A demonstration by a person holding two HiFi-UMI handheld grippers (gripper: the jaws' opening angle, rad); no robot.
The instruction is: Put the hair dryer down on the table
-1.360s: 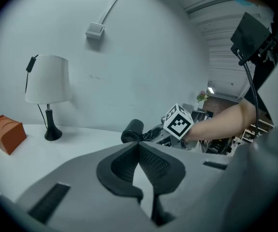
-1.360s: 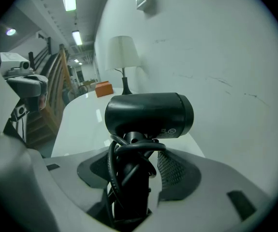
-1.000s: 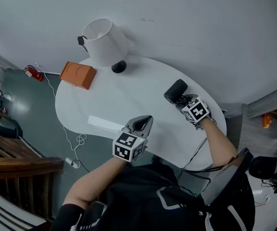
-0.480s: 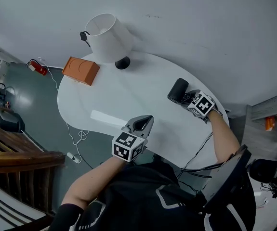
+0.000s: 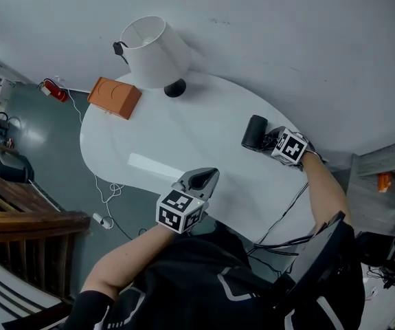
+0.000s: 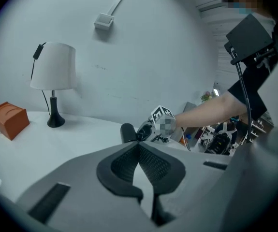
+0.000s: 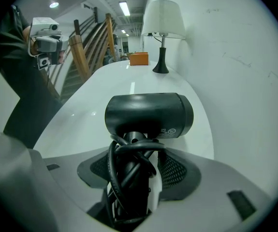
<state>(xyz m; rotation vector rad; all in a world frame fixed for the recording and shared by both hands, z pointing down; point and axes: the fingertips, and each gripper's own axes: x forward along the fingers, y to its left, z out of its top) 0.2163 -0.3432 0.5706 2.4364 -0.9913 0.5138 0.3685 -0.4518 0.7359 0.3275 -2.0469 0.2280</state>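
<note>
The black hair dryer (image 5: pixel 255 132) is low over the far right part of the white table (image 5: pixel 183 143), near the wall. Whether it touches the tabletop I cannot tell. My right gripper (image 5: pixel 271 139) is shut on its handle, which has the black cord wound around it. In the right gripper view the barrel (image 7: pixel 148 114) lies crosswise just past the jaws of my right gripper (image 7: pixel 134 163). My left gripper (image 5: pixel 200 179) hovers at the table's near edge, shut and empty (image 6: pixel 139 146). The left gripper view also catches the hair dryer (image 6: pixel 127 132).
A white-shaded lamp (image 5: pixel 152 50) on a black foot stands at the table's far side, and an orange box (image 5: pixel 115 97) sits at its left end. A white cable (image 5: pixel 108 201) hangs to the floor at the left. Wooden stairs (image 5: pixel 18 218) are at the lower left.
My right gripper has carried the hair dryer a little to the right, toward the wall. The left gripper has stayed where it was.
</note>
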